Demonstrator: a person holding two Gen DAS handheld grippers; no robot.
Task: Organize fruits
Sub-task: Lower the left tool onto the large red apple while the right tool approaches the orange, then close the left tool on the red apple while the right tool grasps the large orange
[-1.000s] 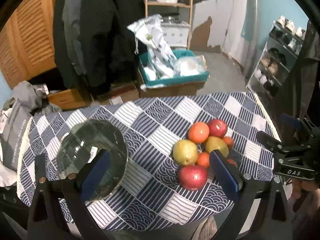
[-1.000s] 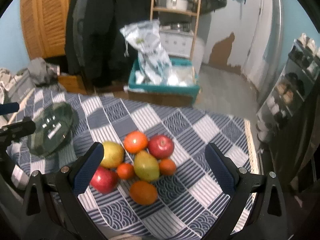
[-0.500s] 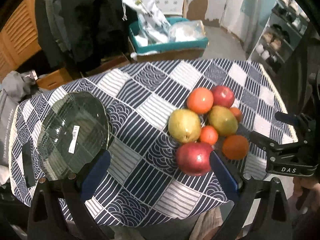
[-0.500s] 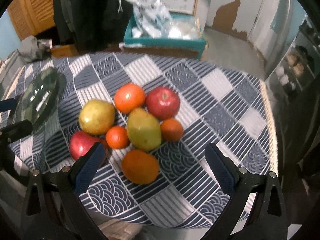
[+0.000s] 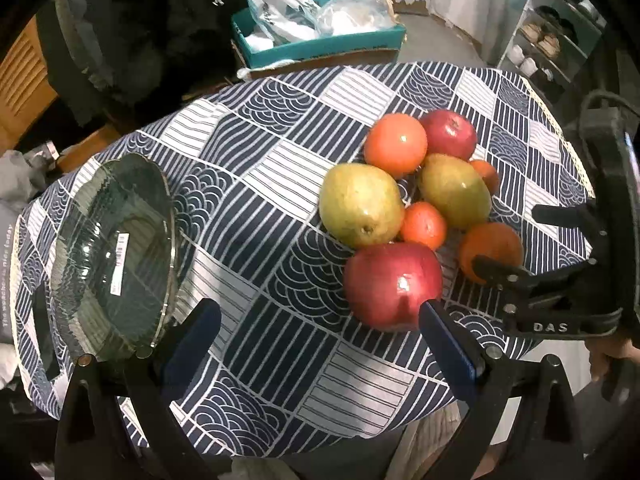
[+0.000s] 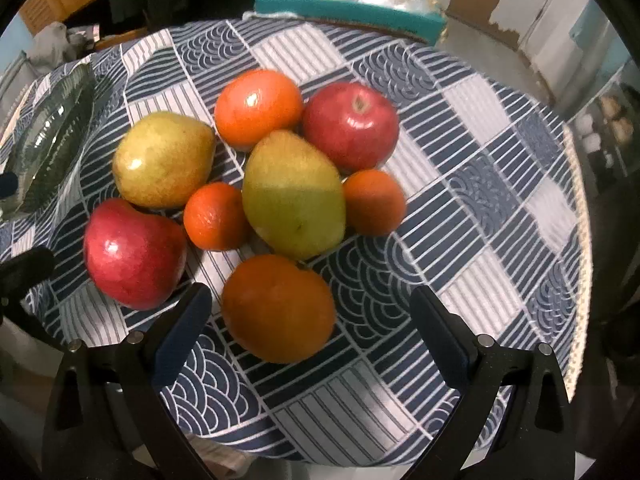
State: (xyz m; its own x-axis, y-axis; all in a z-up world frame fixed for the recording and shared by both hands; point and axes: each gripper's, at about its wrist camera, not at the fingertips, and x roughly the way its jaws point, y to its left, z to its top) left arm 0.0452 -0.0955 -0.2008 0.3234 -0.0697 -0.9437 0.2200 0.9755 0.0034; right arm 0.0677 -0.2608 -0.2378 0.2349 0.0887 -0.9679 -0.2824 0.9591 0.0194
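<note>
Hovering above the near edge of a round table covered in a blue-and-white patterned cloth (image 5: 280,152), the left gripper (image 5: 320,340) has its jaws spread wide with nothing between them; its right fingertip sits just in front of the near red apple (image 5: 392,284). The right gripper (image 6: 308,320) is likewise wide open and empty, with the large orange (image 6: 278,308) lying on the cloth between its fingers. The fruit forms one tight cluster on the cloth: two yellow-green pears (image 6: 164,160), a second red apple (image 6: 352,126), another large orange (image 6: 258,108) and two small tangerines (image 6: 216,216), most of them touching. A clear glass bowl (image 5: 116,252) stands empty on the left side of the table, well apart from the cluster. A teal bin (image 5: 320,46) of plastic bags sits beyond the table.
</note>
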